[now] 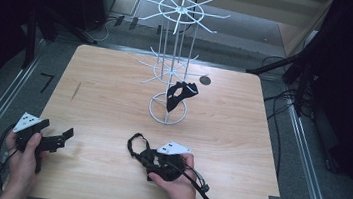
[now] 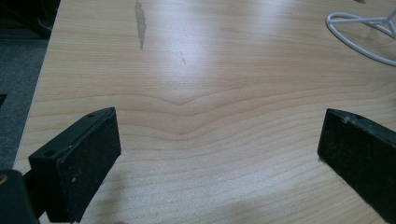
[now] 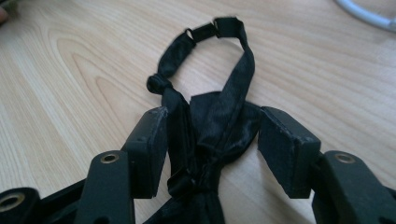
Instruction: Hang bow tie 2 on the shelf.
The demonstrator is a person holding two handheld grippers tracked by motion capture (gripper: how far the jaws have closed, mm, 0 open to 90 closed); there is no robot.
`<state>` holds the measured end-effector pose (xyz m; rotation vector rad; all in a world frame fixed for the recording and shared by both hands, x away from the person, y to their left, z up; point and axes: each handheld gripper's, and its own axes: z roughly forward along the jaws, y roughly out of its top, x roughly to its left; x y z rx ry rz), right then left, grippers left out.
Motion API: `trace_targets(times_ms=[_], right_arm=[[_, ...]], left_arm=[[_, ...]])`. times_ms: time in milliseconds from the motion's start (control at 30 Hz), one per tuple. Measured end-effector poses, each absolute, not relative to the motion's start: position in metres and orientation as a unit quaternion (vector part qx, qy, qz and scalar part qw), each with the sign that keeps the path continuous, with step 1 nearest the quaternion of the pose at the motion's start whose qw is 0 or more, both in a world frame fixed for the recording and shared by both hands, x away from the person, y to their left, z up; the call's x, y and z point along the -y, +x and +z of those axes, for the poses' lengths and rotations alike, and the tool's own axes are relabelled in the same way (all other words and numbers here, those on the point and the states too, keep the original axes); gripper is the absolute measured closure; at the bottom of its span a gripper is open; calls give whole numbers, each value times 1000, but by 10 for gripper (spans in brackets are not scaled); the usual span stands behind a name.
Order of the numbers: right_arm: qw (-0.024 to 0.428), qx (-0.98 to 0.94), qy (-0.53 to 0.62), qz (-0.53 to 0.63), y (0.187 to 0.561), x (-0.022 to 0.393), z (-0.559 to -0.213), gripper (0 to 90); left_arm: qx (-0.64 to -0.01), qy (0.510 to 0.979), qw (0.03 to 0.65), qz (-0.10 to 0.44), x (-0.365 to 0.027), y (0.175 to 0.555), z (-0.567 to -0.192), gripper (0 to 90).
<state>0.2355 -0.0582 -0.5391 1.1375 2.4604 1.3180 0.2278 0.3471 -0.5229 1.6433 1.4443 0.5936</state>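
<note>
Black bow tie (image 3: 210,121) between right gripper (image 3: 212,149) pads, seemingly unlabelled.

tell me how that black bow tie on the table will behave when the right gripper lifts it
The black bow tie looks like soft satin, so it will probably sag and dangle. Its thin strap loop should trail below and might snag. The shiny cloth may slip between the right gripper pads unless pinched at the knot.

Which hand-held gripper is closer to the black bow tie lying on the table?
Right. The right hand-held gripper straddles the bow tie; the left hand-held gripper rests apart, near the table's left edge.
</note>
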Motion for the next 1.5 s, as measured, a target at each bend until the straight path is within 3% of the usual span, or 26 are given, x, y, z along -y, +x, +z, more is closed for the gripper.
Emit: trace_targets(times_ms=[167, 433, 600, 1500], right_arm=[[78, -821, 371, 427, 233, 55, -540, 455], [119, -831, 359, 408, 232, 57, -540, 690], [117, -828, 361, 412, 233, 60, -540, 759], [152, -799, 354, 463, 230, 73, -511, 778]], left_arm=[[-577, 657, 424, 238, -347, 228, -523, 0], [-577, 657, 423, 238, -347, 228, -523, 0], [-577, 657, 423, 238, -347, 228, -523, 0], [-577, 657, 423, 238, -347, 228, -523, 0]])
